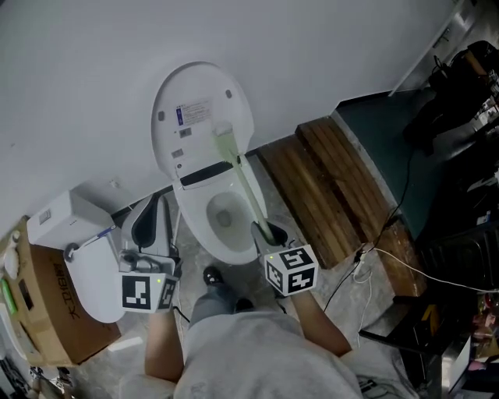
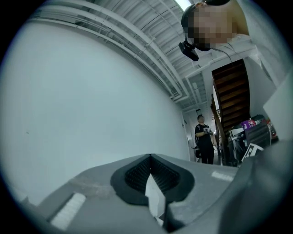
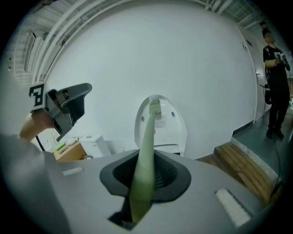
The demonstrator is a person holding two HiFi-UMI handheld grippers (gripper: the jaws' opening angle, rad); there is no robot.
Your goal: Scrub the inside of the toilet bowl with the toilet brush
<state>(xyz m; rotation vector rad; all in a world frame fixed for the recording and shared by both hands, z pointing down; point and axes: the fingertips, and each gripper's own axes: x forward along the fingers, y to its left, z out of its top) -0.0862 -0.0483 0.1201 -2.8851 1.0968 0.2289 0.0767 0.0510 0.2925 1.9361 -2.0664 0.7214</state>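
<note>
Soft, even light from a ceiling strip [image 2: 185, 3]; gripper views bend and darken at edges.

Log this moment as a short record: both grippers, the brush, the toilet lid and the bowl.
Right gripper: shut on the handle of the green toilet brush
Left gripper: jaws together, holding nothing
Brush head: raised in front of the lid, not in the bowl
Toilet bowl: open, lid up
Scrubbing: not yet begun
</note>
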